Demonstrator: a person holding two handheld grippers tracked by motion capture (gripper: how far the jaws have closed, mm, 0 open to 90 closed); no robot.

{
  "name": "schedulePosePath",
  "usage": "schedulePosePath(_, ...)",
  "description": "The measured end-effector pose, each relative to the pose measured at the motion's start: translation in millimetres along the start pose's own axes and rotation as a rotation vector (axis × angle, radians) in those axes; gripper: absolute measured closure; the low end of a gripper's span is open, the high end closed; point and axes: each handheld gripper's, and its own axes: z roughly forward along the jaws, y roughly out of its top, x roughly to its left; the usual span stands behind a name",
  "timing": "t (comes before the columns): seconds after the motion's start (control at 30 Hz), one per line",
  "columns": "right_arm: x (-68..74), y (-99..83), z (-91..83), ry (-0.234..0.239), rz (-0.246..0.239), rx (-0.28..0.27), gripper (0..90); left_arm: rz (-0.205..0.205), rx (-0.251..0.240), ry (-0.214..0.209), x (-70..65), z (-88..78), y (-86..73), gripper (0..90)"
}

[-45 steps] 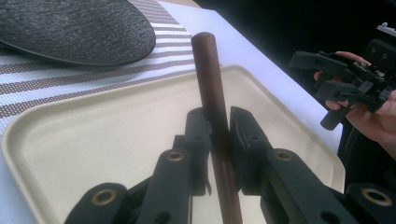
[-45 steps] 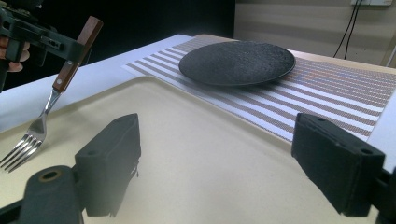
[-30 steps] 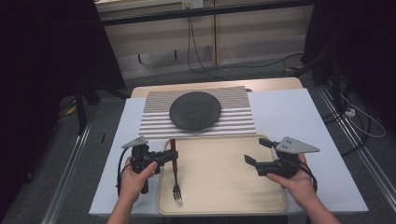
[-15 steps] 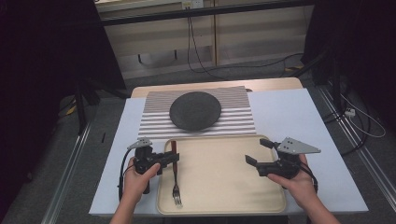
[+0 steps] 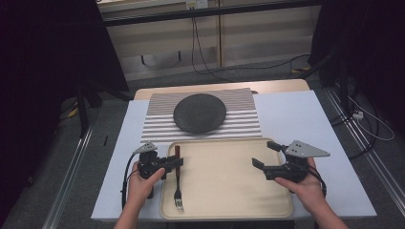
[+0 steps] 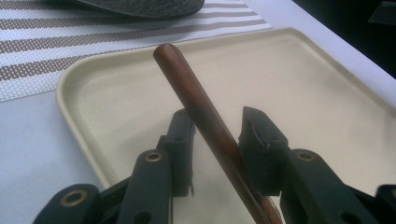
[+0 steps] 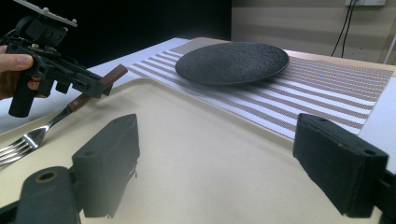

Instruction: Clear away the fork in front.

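A fork with a brown wooden handle lies along the left side of a beige tray, tines toward the near edge. My left gripper reaches in from the left and straddles the handle. Its jaws have just been opening; the handle runs between them with small gaps, so it is open. From the right gripper view, the left gripper sits at the handle of the fork. My right gripper hovers over the tray's right side, open, nothing between its jaws.
A dark round plate rests on a striped placemat just beyond the tray. All of it lies on a white sheet over the table. Cables and dark stands are on the floor behind and at both sides.
The left gripper has shifted slightly at the fork's handle, and the fork stays lying on the tray. The right gripper has kept still.
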Motion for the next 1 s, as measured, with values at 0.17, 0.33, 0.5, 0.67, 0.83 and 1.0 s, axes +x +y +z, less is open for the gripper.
schedulePosePath(0.17,0.8,0.5,-1.3,-0.001,-0.002,-0.004,14.6,0.007,0.002,0.026,0.8,2.4,-2.3,62.9)
schedulePosePath(0.33,0.6,-0.7,-2.2,-0.001,-0.004,0.0,14.4,0.009,0.01,0.038,1.4,2.9,-4.2,60.9)
schedulePosePath(0.5,-1.3,-0.6,-5.6,-0.015,-0.002,0.0,14.3,0.007,0.01,0.062,2.1,3.2,-5.8,59.8)
schedulePosePath(0.67,-2.4,0.1,-8.3,-0.02,-0.002,0.001,14.1,0.011,-0.007,0.076,2.4,0.6,-5.0,55.7)
schedulePosePath(0.83,-2.9,-2.3,-11.5,-0.031,-0.007,0.03,14.1,0.038,-0.054,0.083,-1.2,-7.5,-1.8,46.8)
schedulePosePath(1.0,-3.4,-4.5,-14.6,-0.028,-0.009,0.039,13.8,0.056,-0.082,0.096,-2.6,-17.3,-0.3,39.8)
